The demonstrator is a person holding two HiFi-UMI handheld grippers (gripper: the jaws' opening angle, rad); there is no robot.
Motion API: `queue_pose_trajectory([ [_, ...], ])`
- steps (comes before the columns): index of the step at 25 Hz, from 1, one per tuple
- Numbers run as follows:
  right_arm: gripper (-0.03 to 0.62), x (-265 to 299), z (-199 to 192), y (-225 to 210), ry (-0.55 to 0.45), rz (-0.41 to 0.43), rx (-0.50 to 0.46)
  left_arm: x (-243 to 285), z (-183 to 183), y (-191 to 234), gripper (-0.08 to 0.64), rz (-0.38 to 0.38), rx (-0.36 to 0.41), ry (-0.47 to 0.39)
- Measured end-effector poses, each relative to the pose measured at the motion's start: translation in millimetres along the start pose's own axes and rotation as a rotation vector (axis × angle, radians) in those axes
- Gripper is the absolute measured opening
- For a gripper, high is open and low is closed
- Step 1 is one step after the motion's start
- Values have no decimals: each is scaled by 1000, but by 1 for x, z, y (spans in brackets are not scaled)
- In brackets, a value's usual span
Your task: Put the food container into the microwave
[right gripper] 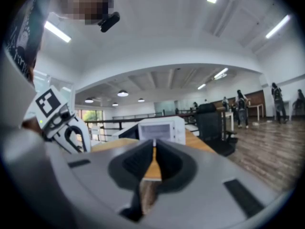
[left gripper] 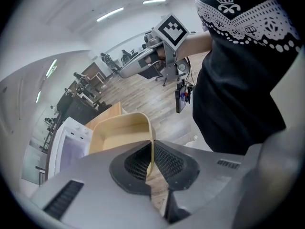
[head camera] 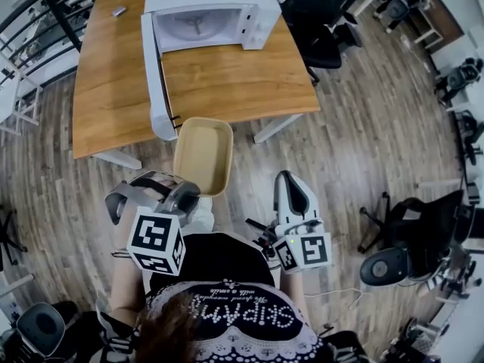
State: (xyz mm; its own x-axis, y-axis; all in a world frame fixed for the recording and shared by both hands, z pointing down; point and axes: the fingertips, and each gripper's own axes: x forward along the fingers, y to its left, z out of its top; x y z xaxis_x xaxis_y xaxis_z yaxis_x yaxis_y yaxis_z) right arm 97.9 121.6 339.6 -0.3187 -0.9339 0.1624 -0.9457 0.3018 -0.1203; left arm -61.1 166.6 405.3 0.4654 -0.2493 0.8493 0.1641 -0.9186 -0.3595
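The tan food container [head camera: 203, 154] hangs over the floor just short of the wooden table [head camera: 227, 82]. My left gripper [head camera: 189, 191] is shut on its near rim; in the left gripper view the pads pinch the container [left gripper: 119, 132] wall at the left gripper [left gripper: 151, 154]. The white microwave [head camera: 208, 17] stands on the table with its door [head camera: 155, 82] swung open toward me, and its cavity shows. My right gripper [head camera: 291, 181] is to the right of the container, shut with nothing in it. In the right gripper view the right gripper [right gripper: 153, 151] points at the microwave [right gripper: 159, 130].
Black office chairs [head camera: 318, 29] stand to the right of the table and further chairs [head camera: 408, 240] sit at the right of the floor. A small grey object [head camera: 119, 10] lies on the table's far left. A railing [head camera: 45, 21] runs along the left.
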Motion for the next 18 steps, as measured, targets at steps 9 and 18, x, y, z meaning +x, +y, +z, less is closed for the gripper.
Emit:
queue_pose_trajectory([
  [9, 38, 22, 5, -6, 1, -36, -2, 8, -6, 21, 44, -9, 28, -24],
  [18, 38, 24, -2, -5, 6, -47, -1, 7, -11, 20, 44, 4, 33, -30],
])
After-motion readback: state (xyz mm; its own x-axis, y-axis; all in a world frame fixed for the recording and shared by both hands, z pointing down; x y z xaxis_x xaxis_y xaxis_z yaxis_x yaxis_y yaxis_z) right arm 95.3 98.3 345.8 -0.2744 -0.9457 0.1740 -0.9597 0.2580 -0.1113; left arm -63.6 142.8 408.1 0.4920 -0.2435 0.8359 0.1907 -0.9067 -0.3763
